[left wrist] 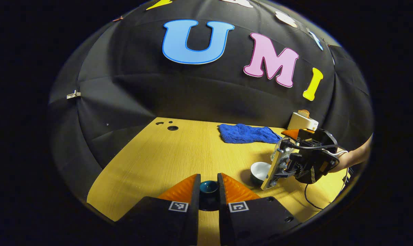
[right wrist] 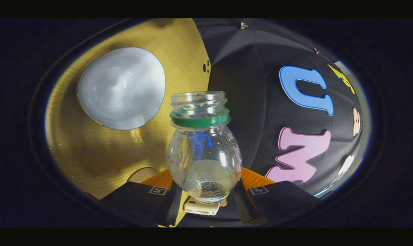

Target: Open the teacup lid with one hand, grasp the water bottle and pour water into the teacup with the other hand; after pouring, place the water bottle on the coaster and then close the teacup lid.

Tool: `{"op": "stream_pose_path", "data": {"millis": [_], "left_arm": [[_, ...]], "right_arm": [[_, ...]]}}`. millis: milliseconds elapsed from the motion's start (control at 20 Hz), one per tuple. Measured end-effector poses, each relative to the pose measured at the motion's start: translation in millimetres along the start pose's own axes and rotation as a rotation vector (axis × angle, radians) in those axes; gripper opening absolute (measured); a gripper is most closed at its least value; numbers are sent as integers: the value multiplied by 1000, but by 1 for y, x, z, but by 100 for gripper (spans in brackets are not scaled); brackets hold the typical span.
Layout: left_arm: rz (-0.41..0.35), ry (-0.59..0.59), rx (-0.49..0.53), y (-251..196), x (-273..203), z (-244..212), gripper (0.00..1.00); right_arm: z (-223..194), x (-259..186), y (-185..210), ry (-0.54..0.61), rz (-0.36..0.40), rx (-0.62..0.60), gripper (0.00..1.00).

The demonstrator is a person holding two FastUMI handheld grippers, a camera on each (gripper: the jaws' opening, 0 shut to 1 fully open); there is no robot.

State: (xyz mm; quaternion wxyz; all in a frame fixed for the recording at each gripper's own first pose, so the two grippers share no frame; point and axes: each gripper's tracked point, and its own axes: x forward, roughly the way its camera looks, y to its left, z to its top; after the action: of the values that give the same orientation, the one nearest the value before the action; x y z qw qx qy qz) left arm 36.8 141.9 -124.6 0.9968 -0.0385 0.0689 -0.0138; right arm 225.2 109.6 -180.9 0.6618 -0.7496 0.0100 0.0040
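Water bottle [right wrist: 204, 150]: clear plastic, uncapped, with a green ring under the threaded neck; in the right gripper view it is clamped between both fingers of the right gripper [right wrist: 204, 191] and tipped over, its mouth aimed toward the teacup.
Water: a little shows low in the bottle's body; whether any is leaving the mouth cannot be made out.
Teacup [left wrist: 260, 172]: dark outside, white inside, uncovered, standing on the wooden table [left wrist: 165, 160]; in the left gripper view the right gripper hides its right side. In the right gripper view it shows as a pale round opening [right wrist: 121, 88] just beyond the bottle's mouth.
Teacup lid [left wrist: 208, 187]: small, dark teal, pinched between both fingers of the left gripper [left wrist: 208, 191]; its lower part is hidden behind the fingers, and whether it touches the table cannot be told.
Right gripper from the left gripper view [left wrist: 305, 157]: tilted over the cup, held by a hand whose forearm [left wrist: 355, 156] is cut off at the right edge; the bottle is mostly hidden behind it.
Coaster [right wrist: 141, 175]: a round tan edge, half covered by the right gripper's body.
Blue cloth [left wrist: 248, 133]: crumpled near the table's far edge, well apart from the cup.
Toaster [left wrist: 303, 120]: cream, at the far right corner, partly hidden.
Open room: bare tabletop left of the cup, out to the holes [left wrist: 172, 128] at the far left corner.
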Motion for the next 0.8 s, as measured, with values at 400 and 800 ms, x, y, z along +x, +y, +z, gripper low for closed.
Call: {"op": "stream_pose_path", "data": {"millis": [400, 800], "left_arm": [[13, 7, 1, 11, 1, -1, 29], [6, 13, 3, 9, 2, -4, 29]], "right_arm": [[5, 5, 1, -23, -2, -67, 71], [6, 8, 3, -37, 4, -128, 71]]}}
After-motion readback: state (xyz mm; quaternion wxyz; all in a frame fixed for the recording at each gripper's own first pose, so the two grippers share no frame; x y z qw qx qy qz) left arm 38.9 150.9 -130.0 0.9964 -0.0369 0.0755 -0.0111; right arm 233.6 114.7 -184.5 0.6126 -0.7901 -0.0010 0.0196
